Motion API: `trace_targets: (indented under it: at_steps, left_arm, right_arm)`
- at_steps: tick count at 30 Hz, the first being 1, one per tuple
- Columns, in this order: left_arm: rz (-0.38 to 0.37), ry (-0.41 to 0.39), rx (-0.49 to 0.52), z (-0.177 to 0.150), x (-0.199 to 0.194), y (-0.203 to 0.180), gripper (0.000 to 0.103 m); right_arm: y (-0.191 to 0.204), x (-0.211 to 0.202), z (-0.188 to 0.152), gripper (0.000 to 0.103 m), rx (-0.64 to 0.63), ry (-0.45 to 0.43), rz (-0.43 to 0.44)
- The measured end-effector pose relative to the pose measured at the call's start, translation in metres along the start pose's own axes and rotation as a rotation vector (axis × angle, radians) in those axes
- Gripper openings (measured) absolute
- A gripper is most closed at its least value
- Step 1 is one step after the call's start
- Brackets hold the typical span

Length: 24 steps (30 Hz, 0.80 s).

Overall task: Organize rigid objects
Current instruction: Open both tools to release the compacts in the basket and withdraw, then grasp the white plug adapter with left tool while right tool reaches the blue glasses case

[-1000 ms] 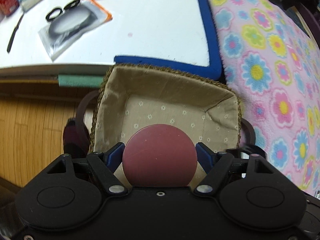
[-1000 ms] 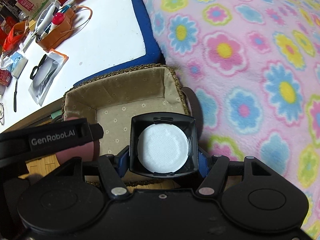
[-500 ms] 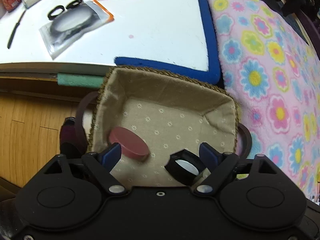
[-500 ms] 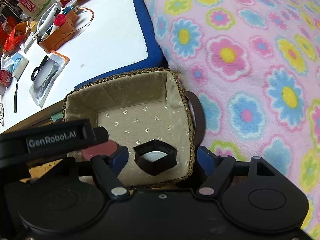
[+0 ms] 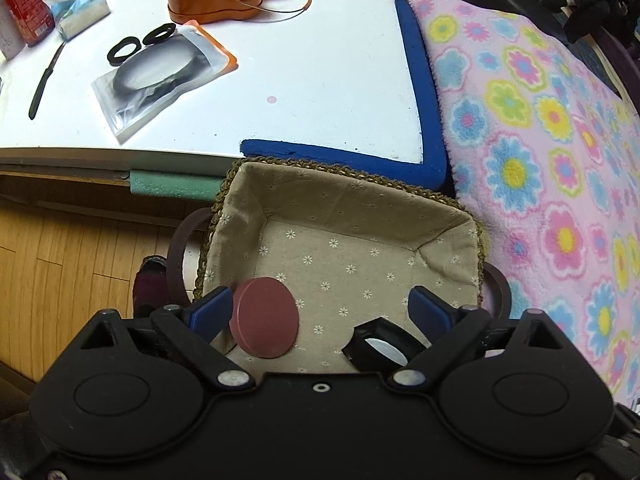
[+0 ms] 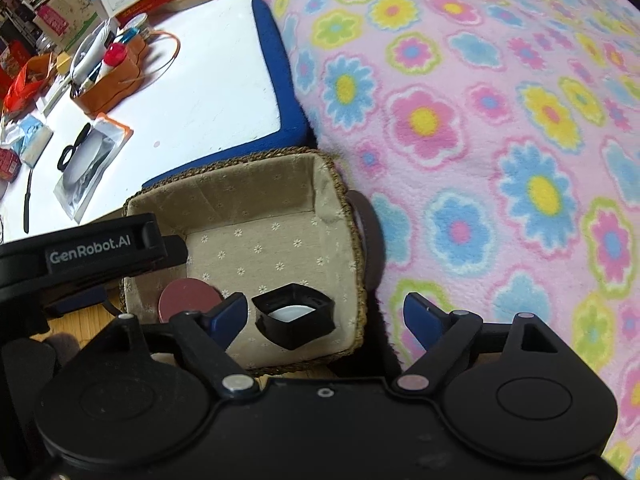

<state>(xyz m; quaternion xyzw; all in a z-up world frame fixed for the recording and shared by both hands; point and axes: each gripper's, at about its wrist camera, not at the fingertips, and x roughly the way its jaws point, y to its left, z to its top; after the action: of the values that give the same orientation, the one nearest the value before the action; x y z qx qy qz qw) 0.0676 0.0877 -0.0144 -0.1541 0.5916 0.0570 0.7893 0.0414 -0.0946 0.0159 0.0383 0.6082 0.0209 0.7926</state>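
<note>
In the lined basket [image 5: 348,200], near end: maroon disc [image 5: 265,329] left, black square case [image 6: 294,315] right. Left hand-held gripper [image 5: 322,312] and right hand-held gripper [image 6: 325,318] both wide, empty, directly above.

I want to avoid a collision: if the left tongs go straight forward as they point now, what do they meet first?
Probably the fabric floor of the basket. The open left tongs point into it, between the red disc and the black square piece. Depth is unclear.
</note>
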Motion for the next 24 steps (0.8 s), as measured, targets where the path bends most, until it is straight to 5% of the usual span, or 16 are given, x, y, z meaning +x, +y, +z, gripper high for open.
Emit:
trace_targets:
  at_steps: [24]
  left_arm:
    - [0.065,-0.039,0.249,-0.020,-0.006,-0.049,0.092]
  right_arm:
    - [-0.119,-0.040,-0.045,0.091,0.185,-0.076,-0.051]
